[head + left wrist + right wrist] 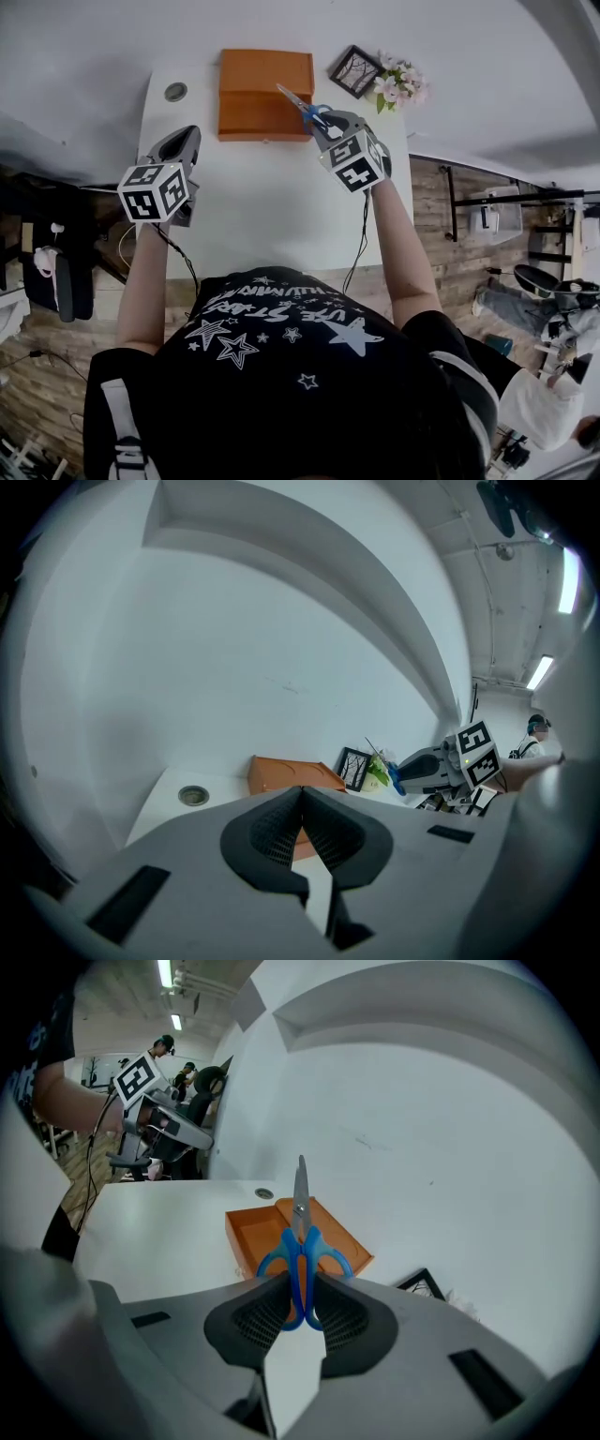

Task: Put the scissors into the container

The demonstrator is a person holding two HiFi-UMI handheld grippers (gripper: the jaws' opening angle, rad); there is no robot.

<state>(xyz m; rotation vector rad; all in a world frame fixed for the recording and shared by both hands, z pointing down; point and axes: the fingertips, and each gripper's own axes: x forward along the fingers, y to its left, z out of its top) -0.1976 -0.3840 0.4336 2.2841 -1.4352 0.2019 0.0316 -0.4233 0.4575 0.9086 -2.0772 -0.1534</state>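
Standing over a white desk [272, 216], one person with a two-jaw gripper in each hand. Item one, right gripper [300, 1286]: jaws clamped on the blue handles of a pair of scissors [300, 1232], blades closed and pointing away from the holder, the steel tip reaching over the right part of the orange container [246, 114]; the scissors hang in the air and do not appear to touch it. Item two, the container: a shallow open orange box at the desk's far edge. Item three, left gripper [302, 797]: jaws pressed together on nothing, held off to the left, apart from the box. Sundries: black picture frame [355, 71] and small bunch of pale flowers [398, 82] just right of the container; round cable port [175, 91] to its left. Stage, as judged: scissors in the grip and over the box, placing not yet done. The next move would call for lowering the blades into the open tray, laying the scissors flat within its walls, then parting the right jaws
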